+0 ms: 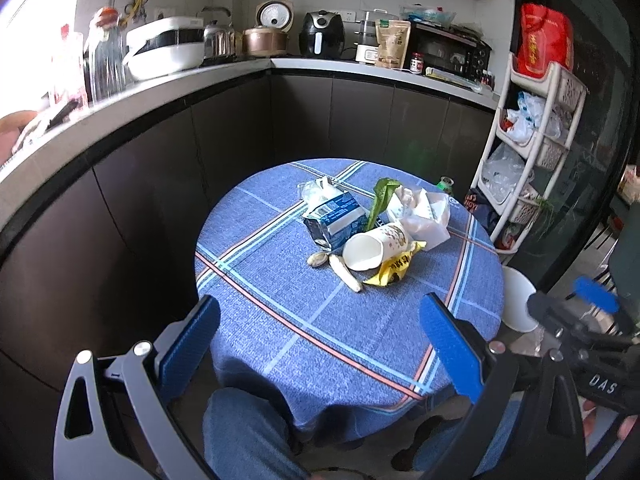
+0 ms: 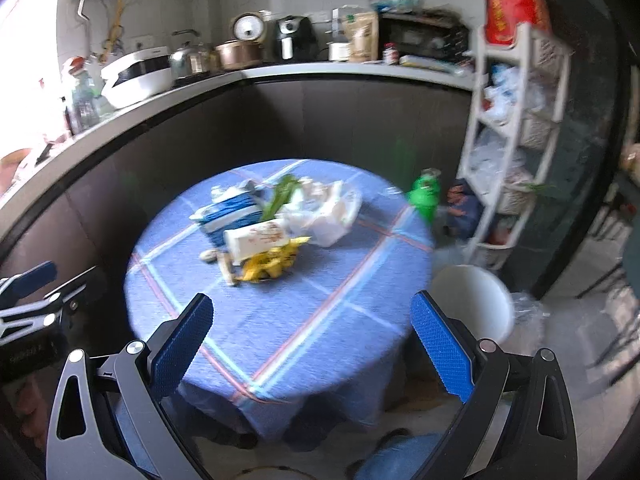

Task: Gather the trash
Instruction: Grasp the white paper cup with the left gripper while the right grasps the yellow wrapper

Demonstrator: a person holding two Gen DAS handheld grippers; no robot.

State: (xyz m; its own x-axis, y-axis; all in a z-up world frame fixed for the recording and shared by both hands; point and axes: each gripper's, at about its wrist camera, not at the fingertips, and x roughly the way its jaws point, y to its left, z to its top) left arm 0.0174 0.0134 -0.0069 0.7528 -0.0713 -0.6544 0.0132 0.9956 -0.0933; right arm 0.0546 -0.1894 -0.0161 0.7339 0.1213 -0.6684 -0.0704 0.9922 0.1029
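Note:
A pile of trash lies on a round table with a blue plaid cloth [image 1: 280, 320]: a blue milk carton [image 1: 334, 218], a tipped white paper cup [image 1: 374, 246], a yellow wrapper [image 1: 394, 270], a white plastic bag [image 1: 424, 210], a green leaf [image 1: 380, 198] and peel scraps [image 1: 346, 272]. The pile also shows, blurred, in the right wrist view [image 2: 272, 224]. A white bin [image 2: 474, 300] stands on the floor right of the table. My left gripper [image 1: 320, 336] is open and empty, short of the pile. My right gripper [image 2: 312, 332] is open and empty over the table's near edge.
A dark kitchen counter [image 1: 160, 92] with appliances curves behind the table. A white shelf rack [image 1: 532, 132] with bags stands at the right. A green bottle [image 2: 424, 196] sits behind the table's right side. The person's jeans-clad legs [image 1: 240, 432] are under the near edge.

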